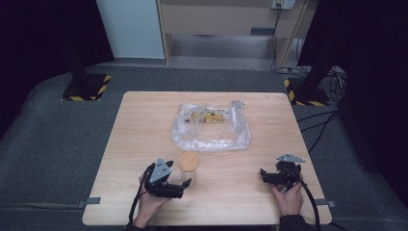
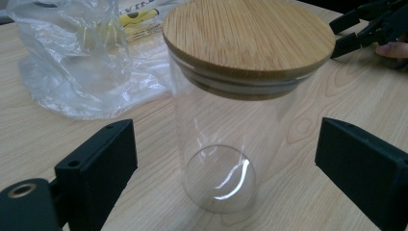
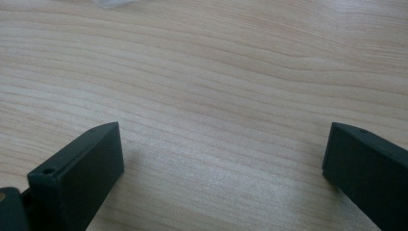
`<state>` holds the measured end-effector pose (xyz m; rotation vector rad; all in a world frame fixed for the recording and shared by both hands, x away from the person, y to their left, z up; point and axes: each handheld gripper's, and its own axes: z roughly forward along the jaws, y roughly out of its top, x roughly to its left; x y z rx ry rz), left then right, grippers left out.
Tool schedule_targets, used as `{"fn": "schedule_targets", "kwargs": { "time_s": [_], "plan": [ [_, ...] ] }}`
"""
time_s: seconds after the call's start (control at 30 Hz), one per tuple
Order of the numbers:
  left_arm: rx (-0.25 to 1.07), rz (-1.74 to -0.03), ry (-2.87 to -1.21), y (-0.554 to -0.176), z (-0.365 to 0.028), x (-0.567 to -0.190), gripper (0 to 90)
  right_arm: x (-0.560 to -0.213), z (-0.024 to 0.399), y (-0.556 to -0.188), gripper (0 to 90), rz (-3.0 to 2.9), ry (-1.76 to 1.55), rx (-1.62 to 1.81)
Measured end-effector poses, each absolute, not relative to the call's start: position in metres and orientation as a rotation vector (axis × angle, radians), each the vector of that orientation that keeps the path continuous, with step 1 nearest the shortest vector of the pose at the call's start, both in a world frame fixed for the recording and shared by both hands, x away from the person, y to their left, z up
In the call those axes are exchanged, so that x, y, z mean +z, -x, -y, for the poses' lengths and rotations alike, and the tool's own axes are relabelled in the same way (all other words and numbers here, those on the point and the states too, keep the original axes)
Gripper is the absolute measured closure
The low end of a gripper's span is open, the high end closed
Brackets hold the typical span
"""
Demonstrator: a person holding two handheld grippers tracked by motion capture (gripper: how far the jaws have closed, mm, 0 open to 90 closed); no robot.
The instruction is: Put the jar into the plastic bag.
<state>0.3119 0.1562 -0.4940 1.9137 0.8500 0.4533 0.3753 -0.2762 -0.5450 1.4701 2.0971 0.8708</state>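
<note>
Left gripper view: left gripper [image 2: 226, 159] jaws apart, straddling glass jar [image 2: 226, 144] untouched. Rigid, slick, probably fragile; grip mid-wall below bamboo lid [image 2: 248, 36].

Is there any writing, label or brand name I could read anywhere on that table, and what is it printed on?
Nothing can be read with certainty.
Yellow-and-white packet inside the clear crumpled plastic bag: dark printed letters, cut off and too blurred to read.
Clear glass jar with round bamboo lid: no text.
Light wooden table: no text.

Left gripper [image 1: 185, 184] at lidded jar [image 1: 188, 167] — plastic bag [image 1: 211, 126] beyond.
</note>
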Motion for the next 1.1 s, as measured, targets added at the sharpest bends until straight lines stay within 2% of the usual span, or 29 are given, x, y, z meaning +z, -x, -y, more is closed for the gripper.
{"fn": "schedule_targets", "kwargs": {
  "time_s": [0.7,1.1],
  "plan": [
    [0.482,-0.854,-1.873,-0.325,-0.132,-0.502,8.4,-0.545,0.276,-0.375,0.7,-2.091,-1.476,0.867],
    [0.495,-0.857,-1.862,-0.327,-0.126,-0.506,14.6,-0.545,0.276,-0.375,0.7,-2.091,-1.477,0.867]
  ]
}}
